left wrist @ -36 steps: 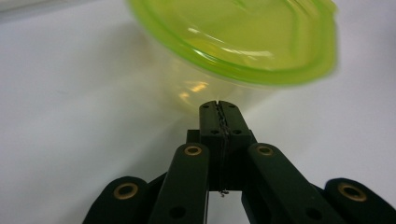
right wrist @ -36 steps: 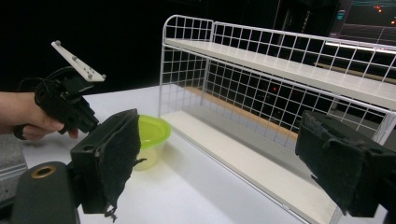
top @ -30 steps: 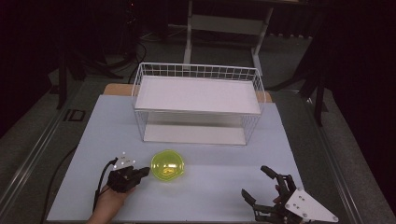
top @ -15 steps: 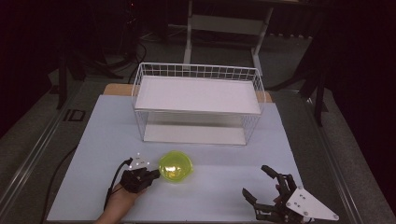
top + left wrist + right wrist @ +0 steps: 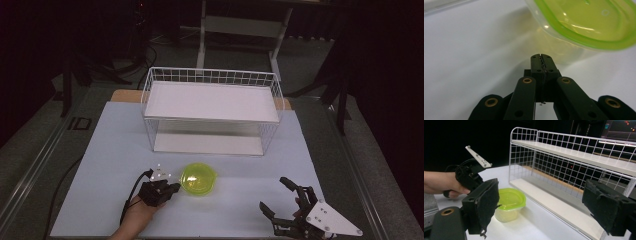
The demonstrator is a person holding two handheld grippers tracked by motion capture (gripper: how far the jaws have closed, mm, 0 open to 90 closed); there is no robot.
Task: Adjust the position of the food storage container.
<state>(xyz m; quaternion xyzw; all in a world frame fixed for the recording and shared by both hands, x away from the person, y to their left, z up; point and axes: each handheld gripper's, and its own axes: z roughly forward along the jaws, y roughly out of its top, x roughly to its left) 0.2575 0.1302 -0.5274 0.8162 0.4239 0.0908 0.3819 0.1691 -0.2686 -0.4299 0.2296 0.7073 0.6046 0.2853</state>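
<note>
Left gripper (image 5: 169,189) closed beside a green-lidded tub (image 5: 198,179); right gripper (image 5: 278,199) wide open, empty

On the white worktop (image 5: 100,150), the tub sits in front of the white wire rack (image 5: 210,107), well clear of it. The left gripper, in a hand (image 5: 137,212) coming in from the bottom edge, lies just left of the tub with its jaws pressed together on nothing; in the left gripper view the tips (image 5: 541,62) point at the tub's clear wall under the lid (image 5: 584,22), whether touching I cannot tell. The right gripper rests near the worktop's front right corner, jaws spread far apart, well apart from the tub
</note>
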